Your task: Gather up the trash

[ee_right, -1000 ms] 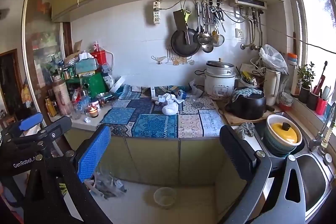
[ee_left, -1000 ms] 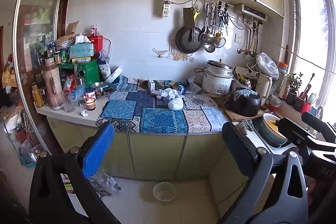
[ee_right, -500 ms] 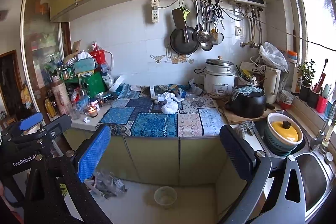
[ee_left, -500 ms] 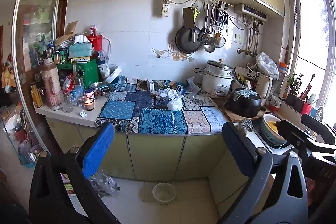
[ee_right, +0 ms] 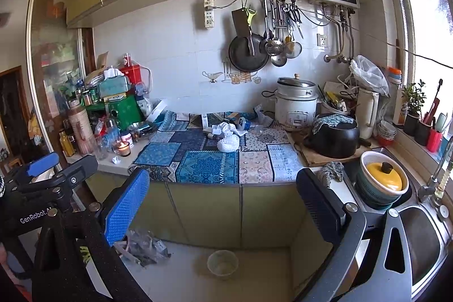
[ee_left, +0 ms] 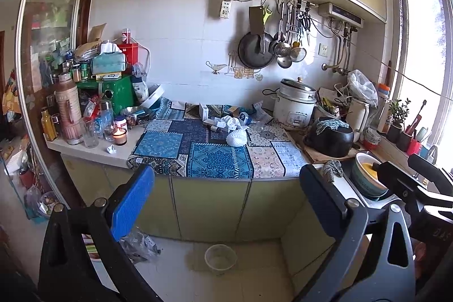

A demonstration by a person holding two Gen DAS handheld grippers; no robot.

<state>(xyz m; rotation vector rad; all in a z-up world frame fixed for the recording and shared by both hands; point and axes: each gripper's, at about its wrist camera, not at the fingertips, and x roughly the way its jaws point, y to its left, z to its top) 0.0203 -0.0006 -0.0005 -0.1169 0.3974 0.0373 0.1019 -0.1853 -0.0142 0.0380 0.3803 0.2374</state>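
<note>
Two grippers hang in front of a kitchen counter, well back from it. The left gripper (ee_left: 226, 205) has its jaws spread wide with nothing between them, and the right gripper (ee_right: 223, 205) is the same, jaws apart and empty.

The trash sits mid-counter on a blue patchwork cloth (ee_left: 218, 160): a stack of white pleated paper cups (ee_left: 237, 137), and just behind it a heap of crumpled white paper (ee_left: 230, 122) mixed with small boxes and wrappers. More litter lies on the floor: a crumpled clear plastic bag (ee_right: 144, 245) against the base cabinets at the left, and near it a round clear plastic tub (ee_right: 222, 263), upright, seemingly empty.

At the right of the cloth stands a white rice cooker (ee_left: 296, 106) with its lid on. Beside it a black pot (ee_left: 329, 139) rests on a wooden board, a knitted cloth draped over its top. In the sink area a green colander (ee_right: 376, 193) holds a white bowl covered by a yellow lid (ee_right: 383, 179). The steel sink basin (ee_right: 419, 239) to its right looks bare.

On the left end of the counter a lit candle in a glass (ee_left: 119, 135) stands among jars, bottles and a tall pink flask (ee_left: 68, 118).
</note>
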